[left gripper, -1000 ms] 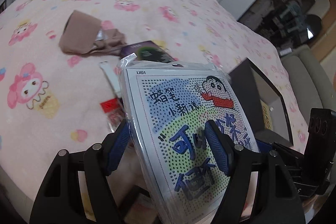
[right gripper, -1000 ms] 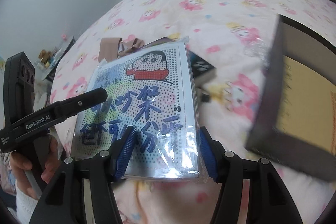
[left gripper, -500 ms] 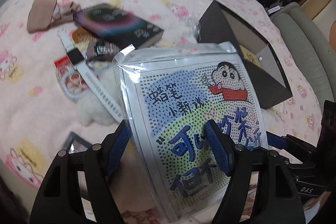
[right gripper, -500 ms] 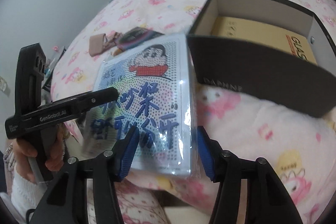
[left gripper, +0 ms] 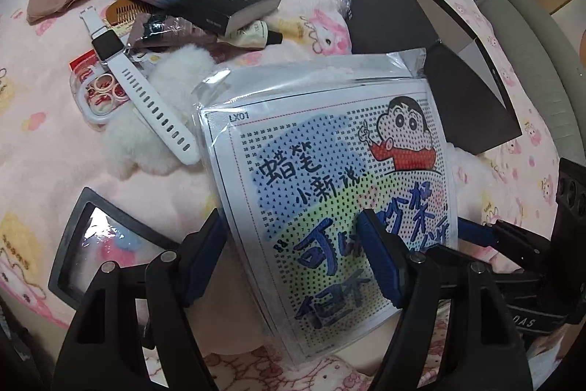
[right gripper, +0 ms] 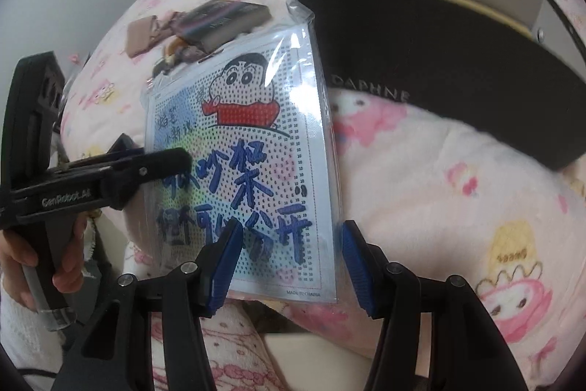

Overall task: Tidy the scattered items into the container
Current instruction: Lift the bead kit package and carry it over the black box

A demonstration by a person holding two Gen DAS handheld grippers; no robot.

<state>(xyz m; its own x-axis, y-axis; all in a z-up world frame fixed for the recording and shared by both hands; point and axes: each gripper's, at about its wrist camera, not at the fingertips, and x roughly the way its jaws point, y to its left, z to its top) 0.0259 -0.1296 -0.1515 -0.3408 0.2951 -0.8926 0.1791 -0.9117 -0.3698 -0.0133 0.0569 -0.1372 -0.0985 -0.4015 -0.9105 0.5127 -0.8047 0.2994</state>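
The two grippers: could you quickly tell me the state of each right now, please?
Left gripper: closed on the cartoon packet, gripping its lower edge.
Right gripper: closed on the same cartoon packet.

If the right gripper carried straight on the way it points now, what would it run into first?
Most likely the flat plastic-bagged cartoon dot-art sheet, already between the right gripper's fingers. Beyond that lies the pink cartoon-print blanket; the dark open box sits further up and right, though depth is unclear.

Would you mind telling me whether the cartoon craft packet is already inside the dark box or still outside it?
Still outside. The packet is held up in front of the dark box, by the box's outer wall; inside the box only a tan item shows.
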